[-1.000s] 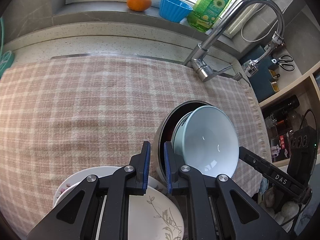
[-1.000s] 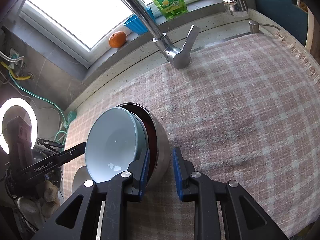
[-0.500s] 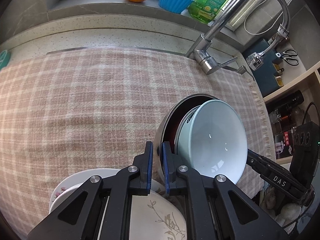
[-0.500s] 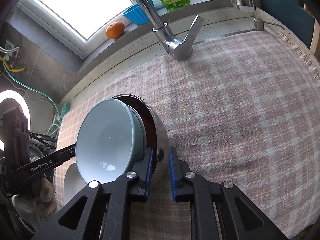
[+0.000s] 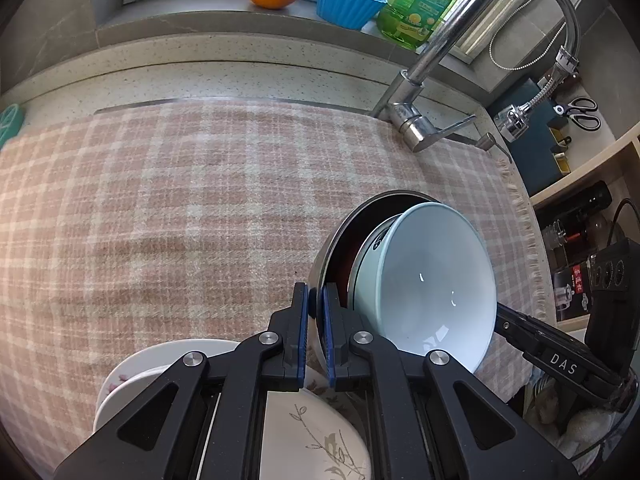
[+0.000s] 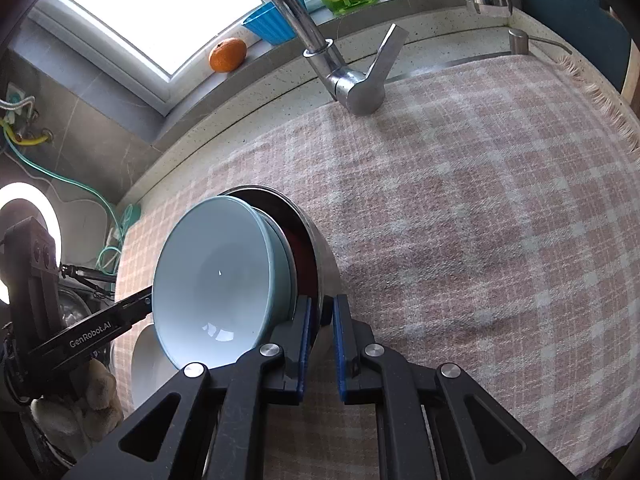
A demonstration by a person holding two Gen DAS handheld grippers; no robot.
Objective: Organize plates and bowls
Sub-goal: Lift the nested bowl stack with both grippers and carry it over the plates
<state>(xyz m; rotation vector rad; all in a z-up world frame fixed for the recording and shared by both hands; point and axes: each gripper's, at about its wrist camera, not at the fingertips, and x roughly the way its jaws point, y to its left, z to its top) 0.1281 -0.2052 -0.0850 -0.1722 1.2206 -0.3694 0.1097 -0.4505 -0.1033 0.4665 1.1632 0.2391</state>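
- Both tools are gripping one nested stack: the left gripper (image 5: 315,330) and the right gripper (image 6: 321,338) are each clamping the rim of the steel bowl (image 6: 324,264) from opposite sides.
- The pale blue bowl (image 5: 432,284) is sitting inside it, just beyond the fingertips, tipped on edge.
- The stack's mouth is facing sideways, its axis lying roughly level above the checked cloth (image 5: 180,208).
- The carrying step seems to be underway; next is likely levelling the stack and lowering it beside the white plates (image 5: 320,440) under the left tool.
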